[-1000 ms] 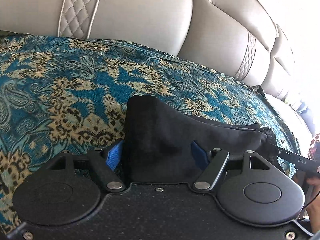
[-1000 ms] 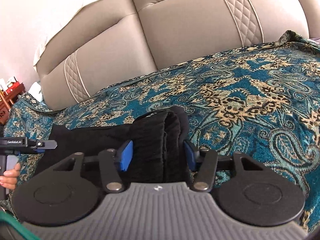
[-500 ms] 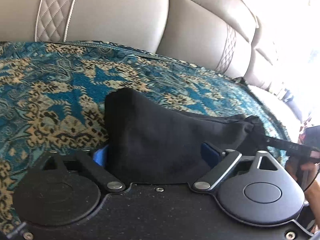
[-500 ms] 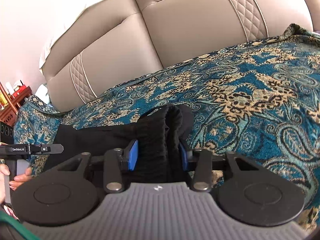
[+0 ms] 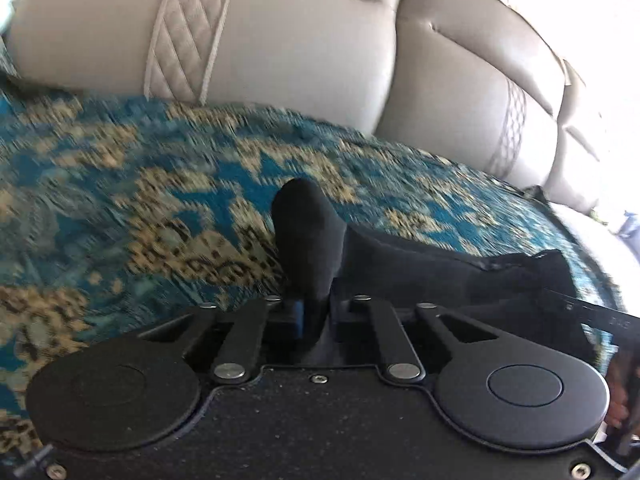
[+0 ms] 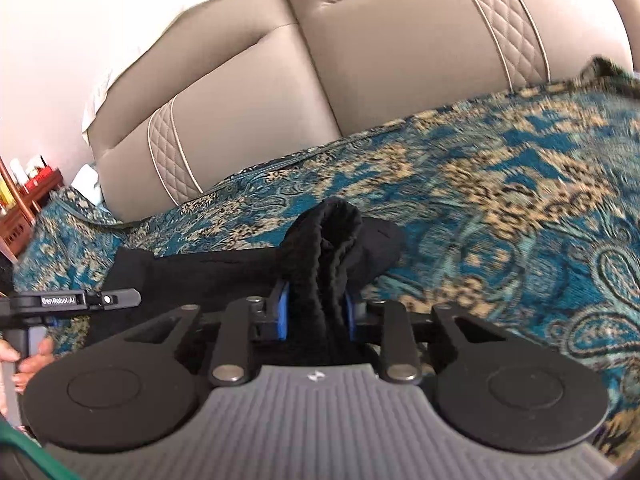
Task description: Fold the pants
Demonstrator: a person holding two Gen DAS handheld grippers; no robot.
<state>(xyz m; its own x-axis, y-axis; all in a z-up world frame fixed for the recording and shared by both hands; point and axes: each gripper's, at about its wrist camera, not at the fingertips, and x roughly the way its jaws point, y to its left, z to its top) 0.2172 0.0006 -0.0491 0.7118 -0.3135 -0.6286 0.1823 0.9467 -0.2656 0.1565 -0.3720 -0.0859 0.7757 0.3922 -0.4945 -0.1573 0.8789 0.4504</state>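
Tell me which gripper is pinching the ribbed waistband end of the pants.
The right gripper: its closing jaws squeeze the bunched, ribbed waistband. The left gripper pinches a smooth fold of the pants.

Each camera sits low behind its own hand-held gripper, angled down, close over the patterned blanket (image 5: 120, 184), facing the sofa back (image 6: 400, 60). Both share the black pants (image 6: 208, 272), apparently from opposite ends.

Home living room. Beige leather sofa (image 6: 400, 80) with quilted diamond stitching fills 12 o'clock in both views. A teal and gold paisley throw (image 6: 500, 200) covers its seat. Red-brown wooden shelf (image 6: 28, 196) holding small bottles sits at 9 o'clock in the right wrist view, against a pale wall (image 6: 60, 40).
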